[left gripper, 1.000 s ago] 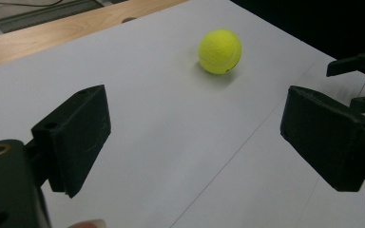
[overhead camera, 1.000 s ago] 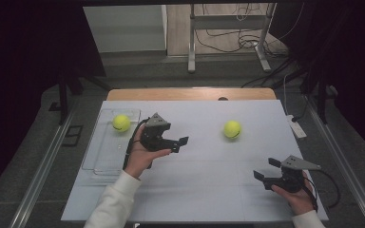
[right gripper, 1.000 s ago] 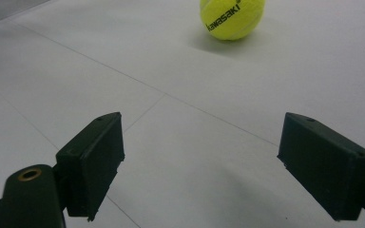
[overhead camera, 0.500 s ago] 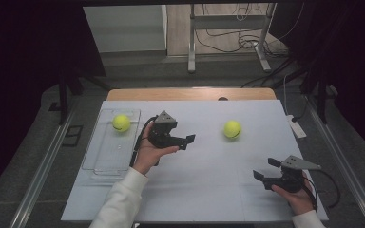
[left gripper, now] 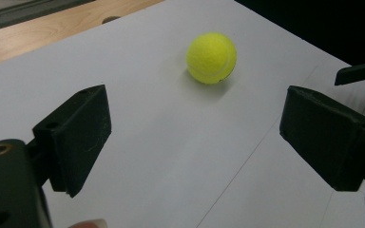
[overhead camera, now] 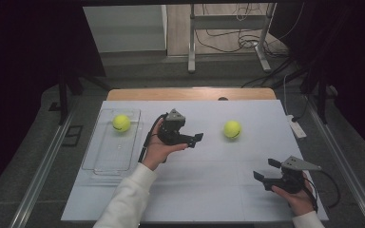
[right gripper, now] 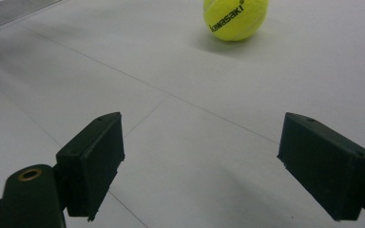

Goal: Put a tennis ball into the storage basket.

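A yellow tennis ball (overhead camera: 232, 128) lies on the white table sheet (overhead camera: 209, 190), right of centre. A second tennis ball (overhead camera: 121, 123) rests in the far end of a clear plastic tray (overhead camera: 109, 159) at the left. My left gripper (overhead camera: 196, 140) is held just above the sheet, open, pointing right at the loose ball a short way off. In the left gripper view that ball (left gripper: 211, 58) sits ahead of the spread empty jaws (left gripper: 195, 137). My right gripper (overhead camera: 264, 169) hovers open near the front right, and its view has the ball (right gripper: 235, 16) far ahead of its jaws (right gripper: 199, 161).
A wooden strip (overhead camera: 190, 93) runs along the table's far edge. A white block with a cable (overhead camera: 296, 127) lies at the right edge. Metal stand legs (overhead camera: 190, 57) rise behind the table. The other gripper's jaw tip (left gripper: 361, 72) pokes in at the right of the left gripper view.
My left gripper has moved right, away from the tray and closer to the loose ball. The right gripper and both balls have stayed put.
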A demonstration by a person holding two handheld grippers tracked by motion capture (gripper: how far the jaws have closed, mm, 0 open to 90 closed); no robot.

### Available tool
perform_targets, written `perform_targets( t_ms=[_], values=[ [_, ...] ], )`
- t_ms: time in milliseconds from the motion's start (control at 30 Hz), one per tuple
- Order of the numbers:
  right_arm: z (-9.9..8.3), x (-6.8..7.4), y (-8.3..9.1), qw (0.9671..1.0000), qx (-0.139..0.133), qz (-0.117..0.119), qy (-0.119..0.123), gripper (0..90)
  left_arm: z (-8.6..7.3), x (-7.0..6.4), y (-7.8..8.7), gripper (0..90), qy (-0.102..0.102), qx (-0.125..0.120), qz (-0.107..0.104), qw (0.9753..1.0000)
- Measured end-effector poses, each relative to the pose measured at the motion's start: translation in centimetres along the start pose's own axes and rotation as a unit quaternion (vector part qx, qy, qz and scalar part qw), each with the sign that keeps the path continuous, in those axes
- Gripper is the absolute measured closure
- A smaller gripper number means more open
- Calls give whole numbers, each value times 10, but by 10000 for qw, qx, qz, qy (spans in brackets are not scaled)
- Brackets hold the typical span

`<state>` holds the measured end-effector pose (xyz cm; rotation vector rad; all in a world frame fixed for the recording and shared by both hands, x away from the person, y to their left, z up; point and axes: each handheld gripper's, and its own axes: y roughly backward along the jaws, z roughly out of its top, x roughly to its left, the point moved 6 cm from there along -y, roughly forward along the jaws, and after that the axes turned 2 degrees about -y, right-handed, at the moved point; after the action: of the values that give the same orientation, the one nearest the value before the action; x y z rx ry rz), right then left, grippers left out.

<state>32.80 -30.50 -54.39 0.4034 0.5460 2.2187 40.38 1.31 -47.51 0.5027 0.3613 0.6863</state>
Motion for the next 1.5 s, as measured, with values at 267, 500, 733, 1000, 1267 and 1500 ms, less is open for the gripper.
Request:
perform_targets(
  t_ms=[267, 500, 733, 1000, 1267, 1500],
  values=[
    [0, 0, -2, 10000, 12, 30, 7, 159, 4, -2, -20, 112, -26, 160, -34, 9999],
    [1, 0, -4, 10000, 26, 49, -2, 159, 10, -4, -30, 113, -61, 177, -40, 9998],
    [1, 1, -5, 10000, 35, 56, 10, 159, 10, -4, -36, 114, -84, 223, -9, 9997],
    [0, 0, -5, 10000, 51, 53, 7, 159, 10, -4, -47, 113, -115, 269, -49, 9996],
    [0, 1, -5, 10000, 47, 61, -23, 160, 12, -8, -59, 111, -197, 345, -83, 9992],
    [0, 1, -5, 10000, 40, 68, -28, 160, 15, -10, -68, 110, -191, 378, -127, 9990]
  ],
)
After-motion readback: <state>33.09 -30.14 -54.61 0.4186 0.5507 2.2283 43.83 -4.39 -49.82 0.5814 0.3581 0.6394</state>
